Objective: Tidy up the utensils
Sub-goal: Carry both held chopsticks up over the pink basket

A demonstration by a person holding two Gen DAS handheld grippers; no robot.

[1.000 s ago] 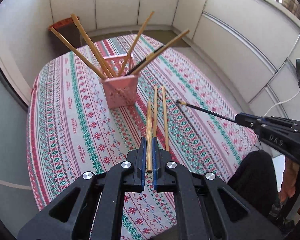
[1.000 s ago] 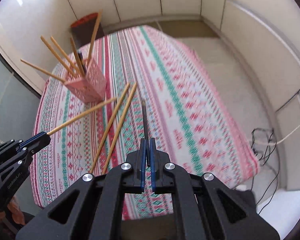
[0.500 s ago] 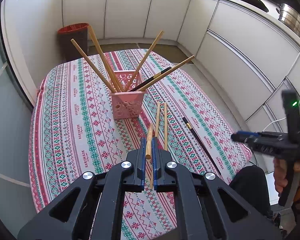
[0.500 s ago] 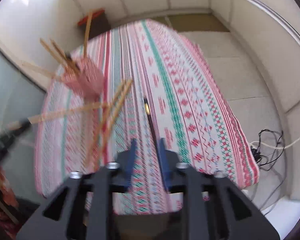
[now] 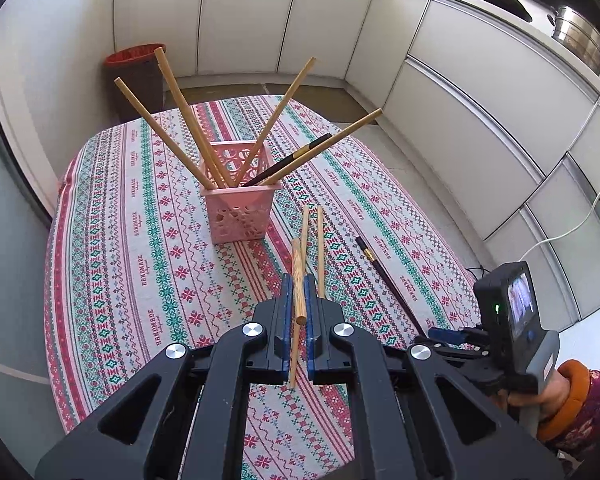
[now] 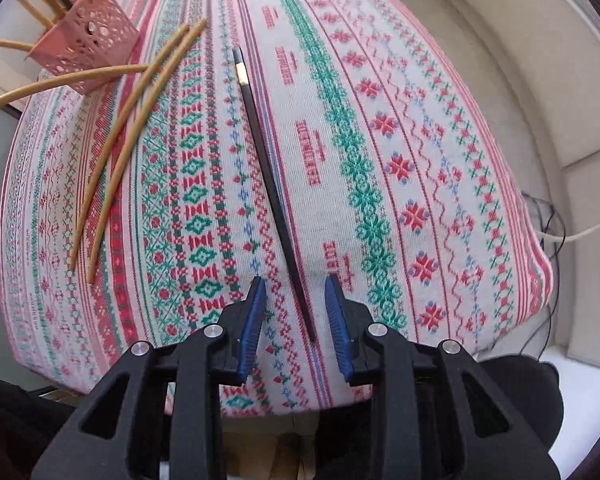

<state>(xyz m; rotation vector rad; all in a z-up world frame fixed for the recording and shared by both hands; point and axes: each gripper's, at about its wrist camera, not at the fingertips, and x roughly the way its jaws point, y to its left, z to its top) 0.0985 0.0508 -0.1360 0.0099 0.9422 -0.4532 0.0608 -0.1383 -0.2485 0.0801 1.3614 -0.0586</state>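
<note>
1. The pink perforated plastic basket [image 5: 238, 212] stands upright near the middle of the table [image 5: 140, 220], which is covered by a cloth patterned in red, green and white.
2. Done so far: four light wooden chopsticks [image 5: 188, 120] and one black chopstick with a gold band [image 5: 296, 158] already lean in the basket, fanned out over its rim.
3. The left gripper [image 5: 298, 280] is clamped narrow on one more pale wooden chopstick [image 5: 297, 252]. It holds it above the cloth, in front of the basket and apart from it, with the far end pointing toward the basket.
4. Two further wooden chopsticks [image 6: 116, 152] lie side by side on the cloth, just in front of the basket, untouched.
5. A second long black chopstick [image 6: 266, 168] lies flat on the cloth to the right of that pair.
6. The right gripper [image 6: 295, 280], in the person's hand [image 5: 540, 400], points steeply down over the near end of this black chopstick. Its jaws have just been closing, yet they stand apart, with the stick between the blue pads and neither pad touching it.
7. Judged from this, the task is a little over halfway. Five are in the basket and four are left: the held one to drop in, the black one to grasp, and the pair on the cloth.
</note>
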